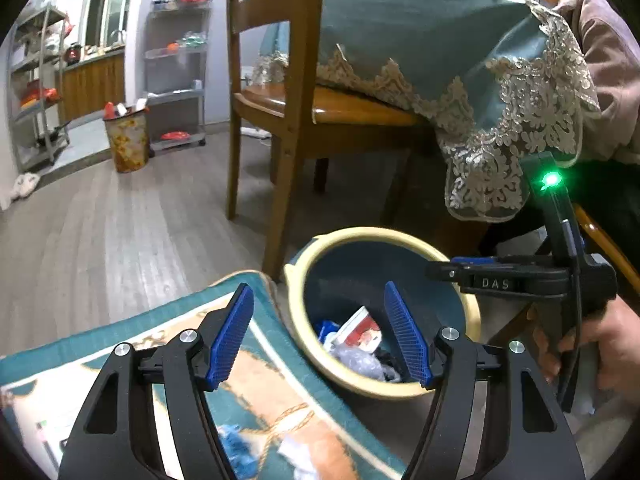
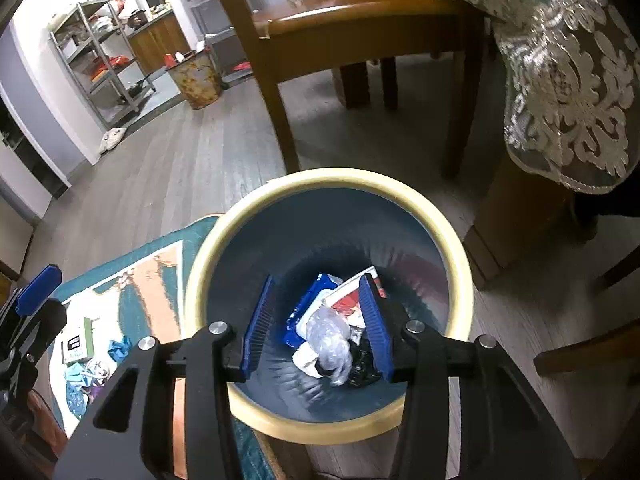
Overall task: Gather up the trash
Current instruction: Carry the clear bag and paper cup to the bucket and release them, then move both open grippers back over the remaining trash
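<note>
Two grippers are in view, and both are spread wide with nothing between their blue pads. Right under the right gripper [image 2: 318, 326] is the bin [image 2: 456, 248], a dark blue one with a pale yellow rim. Its fingers point down into the mouth of the bin. At the bottom of the bin, just past the fingers, lies the trash: a clear bag [image 2: 330, 340] scrunched up, a blue wrapper [image 2: 308, 304] to its left, a red and white pack [image 2: 348, 294] behind it, and some black stuff [image 2: 366, 362] on the right. The left gripper [image 1: 320, 338] sits over the edge of a rug [image 1: 280, 380], with the bin just ahead and to its right. Its right finger reaches across the bin rim. More trash is on the rug near and below the left gripper: a blue scrap [image 1: 236, 446] and a white scrap [image 1: 296, 454], both blurry. In the right wrist view, small bits [image 2: 90, 368] and a green and white box [image 2: 78, 342] lie on the rug, left of the bin. Past the bin stands a wooden chair [image 2: 280, 56], and a table with a lace cloth [image 2: 568, 84] is on the right. Far off across the wood floor [image 2: 180, 168] are a second bin [image 2: 196, 76] and metal shelves [image 2: 104, 64].
</note>
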Demonstrator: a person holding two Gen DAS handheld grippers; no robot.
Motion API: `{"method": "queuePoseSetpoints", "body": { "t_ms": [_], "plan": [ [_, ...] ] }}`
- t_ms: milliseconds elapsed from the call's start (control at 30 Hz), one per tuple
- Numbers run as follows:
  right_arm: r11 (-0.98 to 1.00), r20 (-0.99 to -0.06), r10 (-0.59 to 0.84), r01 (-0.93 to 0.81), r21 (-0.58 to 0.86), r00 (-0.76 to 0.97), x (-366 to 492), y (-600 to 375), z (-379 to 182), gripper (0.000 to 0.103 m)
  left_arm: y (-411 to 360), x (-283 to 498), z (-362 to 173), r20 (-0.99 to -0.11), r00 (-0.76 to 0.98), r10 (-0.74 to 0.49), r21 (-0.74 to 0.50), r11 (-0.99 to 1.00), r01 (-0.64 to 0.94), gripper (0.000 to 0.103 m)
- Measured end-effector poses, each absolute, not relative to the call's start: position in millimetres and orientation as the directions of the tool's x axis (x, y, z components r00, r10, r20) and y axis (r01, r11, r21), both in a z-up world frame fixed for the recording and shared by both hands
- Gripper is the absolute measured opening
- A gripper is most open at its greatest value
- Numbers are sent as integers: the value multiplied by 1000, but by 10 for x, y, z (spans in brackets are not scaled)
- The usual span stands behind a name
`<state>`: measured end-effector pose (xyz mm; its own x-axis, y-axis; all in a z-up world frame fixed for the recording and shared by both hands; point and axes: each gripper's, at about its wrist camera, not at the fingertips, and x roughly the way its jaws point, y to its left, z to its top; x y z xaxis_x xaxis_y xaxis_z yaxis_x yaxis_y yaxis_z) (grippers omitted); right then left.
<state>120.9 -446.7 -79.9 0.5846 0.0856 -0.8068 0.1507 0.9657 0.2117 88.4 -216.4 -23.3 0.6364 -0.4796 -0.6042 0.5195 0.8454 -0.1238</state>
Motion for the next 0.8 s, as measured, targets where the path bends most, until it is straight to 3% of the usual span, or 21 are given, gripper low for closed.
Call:
{"method": "queuePoseSetpoints", "body": {
  "t_ms": [33,200,333,800],
  "plan": [
    [967,-804,86,143,208,589,1201,-4435,-776,49,-2130,867,-217,-607,640,-472,-118,849,514,71],
    [973,-784,110,93,210,610,1166,-4267,-667,80,-1864,729,-82,-620,661,-422,-90,875,475,81],
    [972,-779,142,61,225,611,1144,-4089,-588,82,-1561,602,50,-627,688,-365,-53,901,431,92],
    [979,-789,202,-88,186,580,984,-3268,-496,91,-226,121,274,-657,743,-125,97,964,248,96]
  ]
}}
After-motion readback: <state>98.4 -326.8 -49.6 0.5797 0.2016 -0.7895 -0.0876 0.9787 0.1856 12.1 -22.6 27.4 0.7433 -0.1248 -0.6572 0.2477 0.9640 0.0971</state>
